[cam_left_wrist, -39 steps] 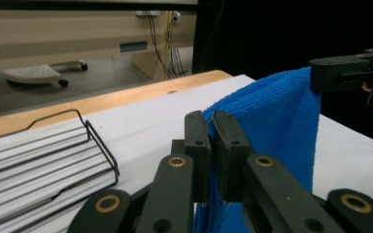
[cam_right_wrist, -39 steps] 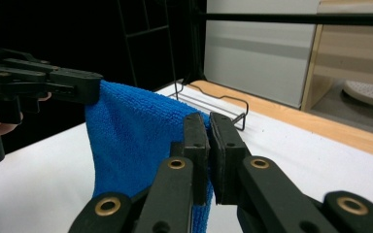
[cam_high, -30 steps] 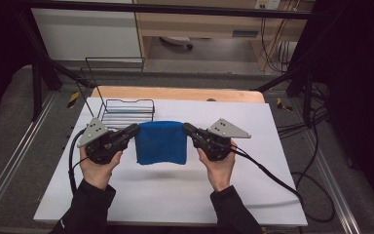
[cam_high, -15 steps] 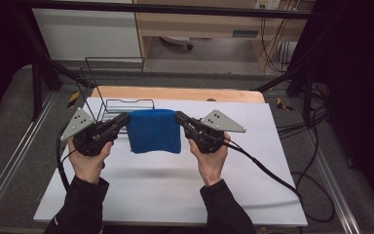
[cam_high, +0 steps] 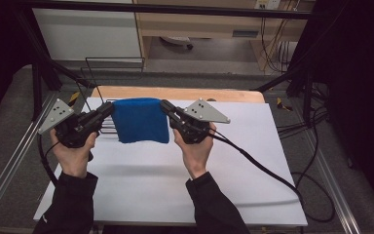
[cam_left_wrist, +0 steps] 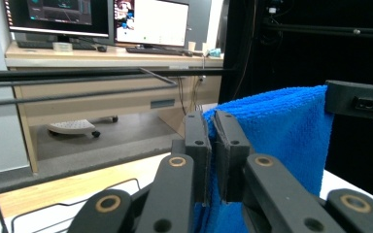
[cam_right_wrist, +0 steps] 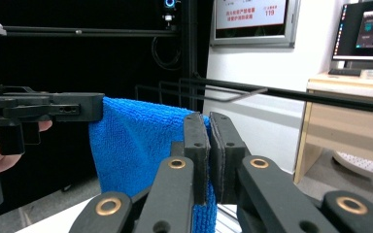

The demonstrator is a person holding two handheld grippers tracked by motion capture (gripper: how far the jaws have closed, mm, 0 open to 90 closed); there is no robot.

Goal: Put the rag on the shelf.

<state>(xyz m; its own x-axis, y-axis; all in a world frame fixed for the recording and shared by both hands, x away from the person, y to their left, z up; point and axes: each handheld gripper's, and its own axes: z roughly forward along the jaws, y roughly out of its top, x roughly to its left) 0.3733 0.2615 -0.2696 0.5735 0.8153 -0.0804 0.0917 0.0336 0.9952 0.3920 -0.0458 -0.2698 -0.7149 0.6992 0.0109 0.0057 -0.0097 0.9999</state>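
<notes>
The left gripper [cam_high: 108, 110] pinches the upper left corner of a blue terry towel [cam_high: 141, 120], its jaws pressed tight on the cloth. The right gripper [cam_high: 166, 107] pinches the opposite upper corner the same way. Stretched between them, the towel hangs flat, clear of the white tabletop [cam_high: 175, 190], in front of a black wire rack [cam_high: 108, 68] at the far left edge
</notes>
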